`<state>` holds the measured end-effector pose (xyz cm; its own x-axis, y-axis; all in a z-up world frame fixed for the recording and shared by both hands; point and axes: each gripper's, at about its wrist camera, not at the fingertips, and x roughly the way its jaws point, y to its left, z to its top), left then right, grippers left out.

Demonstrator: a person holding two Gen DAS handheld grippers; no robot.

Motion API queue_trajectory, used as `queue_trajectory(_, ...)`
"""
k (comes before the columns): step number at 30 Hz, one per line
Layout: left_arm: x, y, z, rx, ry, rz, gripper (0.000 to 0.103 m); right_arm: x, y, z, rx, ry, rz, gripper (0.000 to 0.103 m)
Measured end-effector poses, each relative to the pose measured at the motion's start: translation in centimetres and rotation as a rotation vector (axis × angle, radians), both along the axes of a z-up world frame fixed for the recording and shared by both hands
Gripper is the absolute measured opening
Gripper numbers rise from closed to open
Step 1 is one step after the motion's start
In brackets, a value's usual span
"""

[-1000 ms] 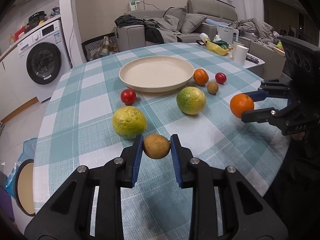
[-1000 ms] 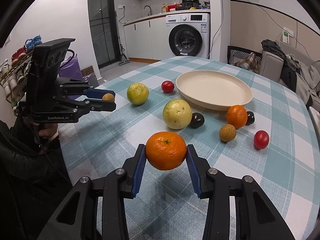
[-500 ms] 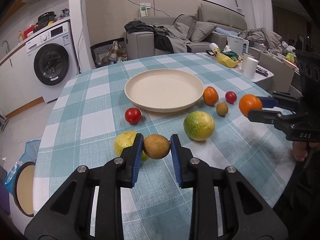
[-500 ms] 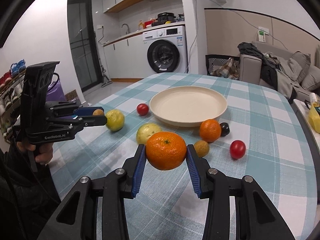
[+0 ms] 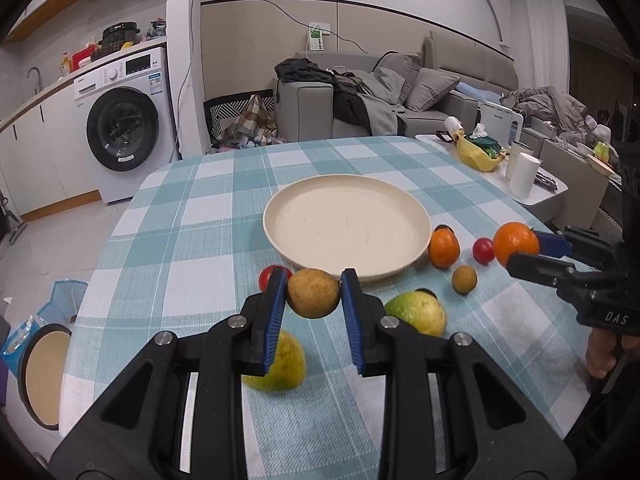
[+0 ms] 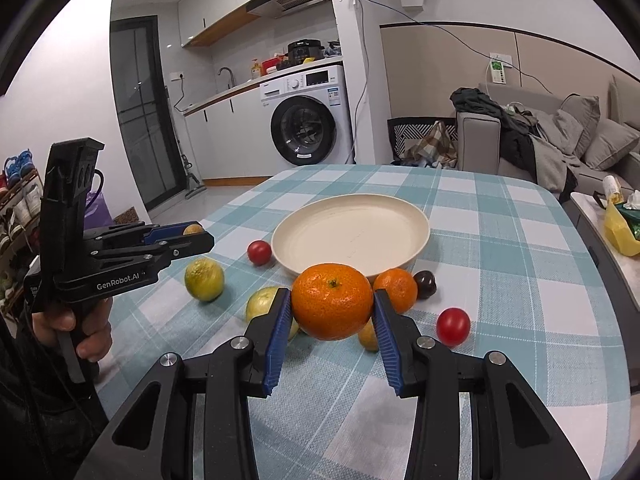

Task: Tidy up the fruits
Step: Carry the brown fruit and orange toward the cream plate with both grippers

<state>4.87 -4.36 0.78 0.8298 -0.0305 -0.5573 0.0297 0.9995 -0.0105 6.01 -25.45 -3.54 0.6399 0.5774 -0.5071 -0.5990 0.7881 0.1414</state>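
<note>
Gripping a small brown round fruit (image 5: 313, 293) between blue pads, left claw (image 5: 313, 294) clenched on it, raised clear of the checked desk (image 5: 192, 216), just short of the near rim of the cream plate (image 5: 347, 222). Seen again from the right wrist view at the far left, same brown fruit (image 6: 193, 229) peeking from between the pads, a hand (image 6: 86, 330) wrapped around the handle below.

Grasping a large orange (image 6: 332, 301), right claw (image 6: 332, 308) clenched on both sides of it, held off the cloth in front of the plate (image 6: 416, 236). Showed in the left wrist view at the right edge, orange (image 5: 516, 243) level with the plate's right side, well apart from it.

Lying loose on the desk: a red cherry tomato (image 5: 269, 276) left of the plate, partly hidden behind the left pad; a yellow-green citrus (image 5: 284, 360) under the left claw; a second green-yellow citrus (image 5: 416, 312) nearer the middle; a smaller orange (image 5: 443, 248) just beside the plate's right rim with a dark fruit (image 6: 425, 284) touching or almost touching it; another small brown fruit (image 5: 464, 279) and a second cherry tomato (image 5: 483, 250) close by. Plate bare of fruit.
</note>
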Motion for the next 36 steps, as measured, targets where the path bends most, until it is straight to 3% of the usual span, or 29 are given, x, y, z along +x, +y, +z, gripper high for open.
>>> queue_trajectory(10, 2.9, -0.5, 0.6, -0.015, -0.022, 0.013, 0.025, 2.4, 0.5, 0.4, 0.010, 0.023, -0.028, 0.041)
queue_trajectory(36, 8.8, -0.5, -2.3, -0.026, 0.026, 0.028, 0.025, 7.4, 3.2, -0.6, 0.012, 0.099, -0.063, 0.041)
